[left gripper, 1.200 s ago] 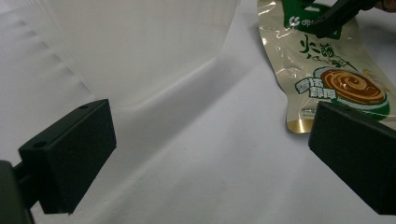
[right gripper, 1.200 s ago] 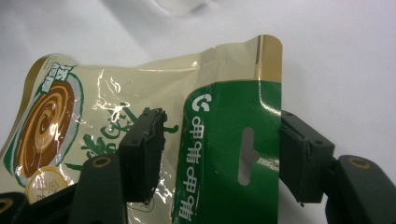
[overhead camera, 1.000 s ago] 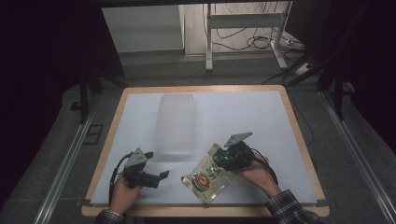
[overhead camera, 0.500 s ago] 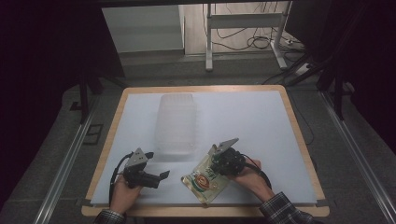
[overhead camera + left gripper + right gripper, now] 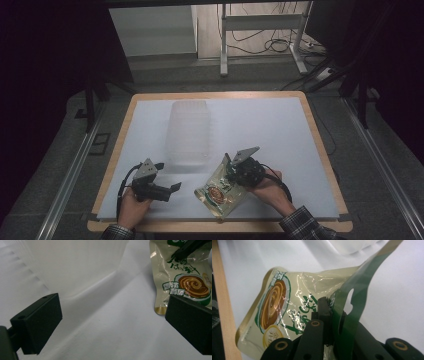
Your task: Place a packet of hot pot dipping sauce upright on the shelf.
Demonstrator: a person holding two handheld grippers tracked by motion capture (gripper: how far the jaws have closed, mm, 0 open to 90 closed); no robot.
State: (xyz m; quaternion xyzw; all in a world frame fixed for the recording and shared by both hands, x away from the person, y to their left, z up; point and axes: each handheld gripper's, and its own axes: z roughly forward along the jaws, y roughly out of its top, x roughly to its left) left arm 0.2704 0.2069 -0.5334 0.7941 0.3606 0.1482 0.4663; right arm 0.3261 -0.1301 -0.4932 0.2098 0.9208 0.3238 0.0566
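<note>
Right hand-held gripper [image 5: 229, 172] clamped on snack pouch [image 5: 220, 190] (green top edge), white table [image 5: 280, 130]

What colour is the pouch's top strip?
Dark green on the pouch, clearest in the right gripper view.

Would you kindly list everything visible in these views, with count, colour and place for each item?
snack pouch: one, cream with green print and a brown swirl picture, near the front edge of the table, its green top strip pinched by the right gripper.
clear plastic container: one, translucent white, ribbed, at the middle of the table, behind the pouch and apart from it.
table: one, white top with a light wooden rim, centre of the high view.
metal stand: one, white-grey, on the floor beyond the table, with dark cables around it.
left gripper: one, black, jaws open with nothing between them, at the front left of the table.
right gripper: one, black, jaws shut on the pouch's top strip.
hands: two, at the table's front edge, one on each gripper.
</note>
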